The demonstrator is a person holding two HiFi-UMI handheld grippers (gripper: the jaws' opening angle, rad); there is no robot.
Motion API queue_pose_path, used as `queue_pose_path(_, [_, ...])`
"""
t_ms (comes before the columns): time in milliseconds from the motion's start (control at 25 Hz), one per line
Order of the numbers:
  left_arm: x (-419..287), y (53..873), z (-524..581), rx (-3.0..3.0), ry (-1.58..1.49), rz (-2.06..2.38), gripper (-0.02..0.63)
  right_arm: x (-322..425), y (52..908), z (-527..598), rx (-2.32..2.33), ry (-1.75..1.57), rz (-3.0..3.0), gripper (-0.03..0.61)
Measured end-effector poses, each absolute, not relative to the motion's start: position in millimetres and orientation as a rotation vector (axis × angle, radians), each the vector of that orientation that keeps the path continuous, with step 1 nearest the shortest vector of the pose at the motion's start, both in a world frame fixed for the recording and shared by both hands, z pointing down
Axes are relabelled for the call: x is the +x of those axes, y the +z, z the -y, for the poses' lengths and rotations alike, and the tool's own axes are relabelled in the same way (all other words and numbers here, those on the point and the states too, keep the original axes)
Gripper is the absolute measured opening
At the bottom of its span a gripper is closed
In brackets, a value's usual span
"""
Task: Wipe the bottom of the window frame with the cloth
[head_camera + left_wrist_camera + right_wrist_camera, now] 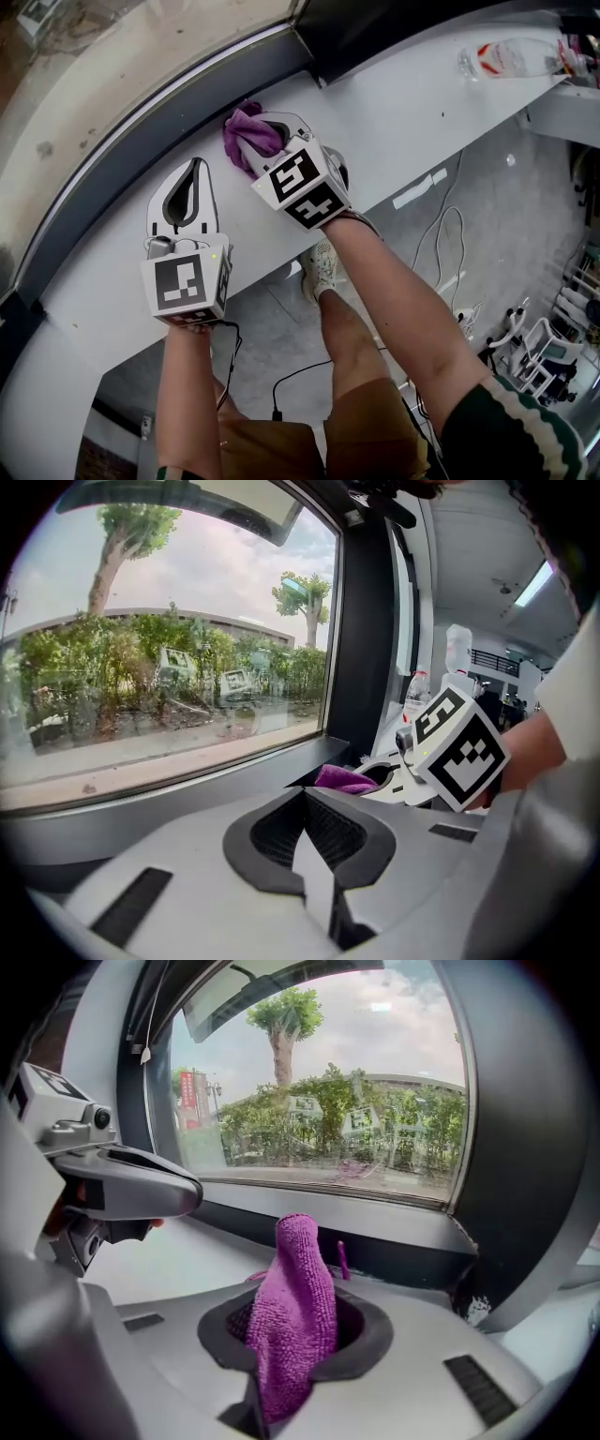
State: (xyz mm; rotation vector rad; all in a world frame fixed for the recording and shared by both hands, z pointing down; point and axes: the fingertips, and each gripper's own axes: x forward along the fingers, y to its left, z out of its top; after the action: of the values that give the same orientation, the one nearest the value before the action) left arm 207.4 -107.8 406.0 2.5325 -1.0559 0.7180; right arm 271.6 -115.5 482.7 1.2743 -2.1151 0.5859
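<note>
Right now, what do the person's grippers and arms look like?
The left gripper and right gripper are light grey shells with dark ribbed fingers, each carrying a white cube with black square markers. A black cable hangs below the left one. The right sleeve is dark green with pale stripes.

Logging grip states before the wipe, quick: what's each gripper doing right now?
Left gripper: shut, nothing between its jaws.
Right gripper: shut on the purple cloth.

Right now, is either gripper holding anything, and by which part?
Right gripper is shut on the purple cloth, pinching a bunched fold; the rest pokes past the jaws. Left gripper: shut, empty.
</note>
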Motion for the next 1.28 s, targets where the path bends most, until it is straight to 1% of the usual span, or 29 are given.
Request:
queue_pose_path(200, [219, 413, 105, 2.515, 0.727, 1.03, 0.009, 300, 487, 116, 1.357, 0.669, 2.092, 0.091])
queue_pose_path(400, [233, 416, 108, 2.532, 0.711, 1.013, 0.009, 324, 486, 117, 1.404, 0.668, 2.064, 0.091])
queue_pose_path(600, [243, 414, 106, 2.552, 0.695, 0.983, 0.009, 327, 484, 114, 1.345, 0.522, 2.027, 0.091])
queue_pose_path(720, [250, 411, 105, 2.572, 0.673, 0.968, 0.009, 332, 483, 113, 1.347, 0.492, 1.999, 0.091])
queue_pose_path(960, [281, 414, 105, 2.579, 0.697, 0.936, 0.009, 375, 489, 112, 1.472, 0.639, 1.955, 0.091])
queue_pose_path(1280, [283, 415, 90, 2.589, 0.697, 0.898, 0.009, 358, 489, 102, 1.407, 0.612, 1.986, 0.091])
